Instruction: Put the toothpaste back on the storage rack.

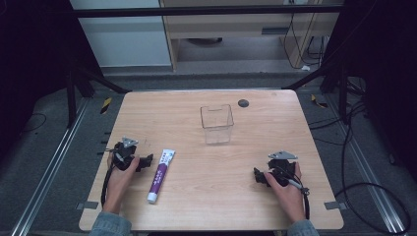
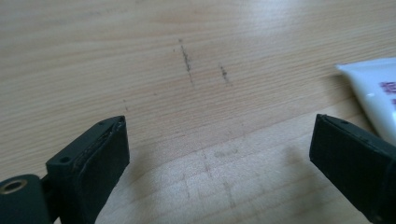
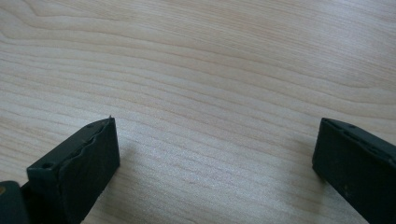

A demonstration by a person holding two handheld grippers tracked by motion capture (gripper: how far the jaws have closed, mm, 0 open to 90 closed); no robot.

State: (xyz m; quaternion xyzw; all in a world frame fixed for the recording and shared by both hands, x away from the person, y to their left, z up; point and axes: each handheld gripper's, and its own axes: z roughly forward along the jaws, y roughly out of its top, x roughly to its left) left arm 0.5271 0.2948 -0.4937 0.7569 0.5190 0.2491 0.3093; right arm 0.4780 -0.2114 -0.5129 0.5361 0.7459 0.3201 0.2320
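Tube flat on table — beside left claw, jaws apart.

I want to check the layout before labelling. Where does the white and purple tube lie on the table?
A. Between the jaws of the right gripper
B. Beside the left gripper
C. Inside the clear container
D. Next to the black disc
B: the tube lies flat beside the left gripper, apart from the clear container.
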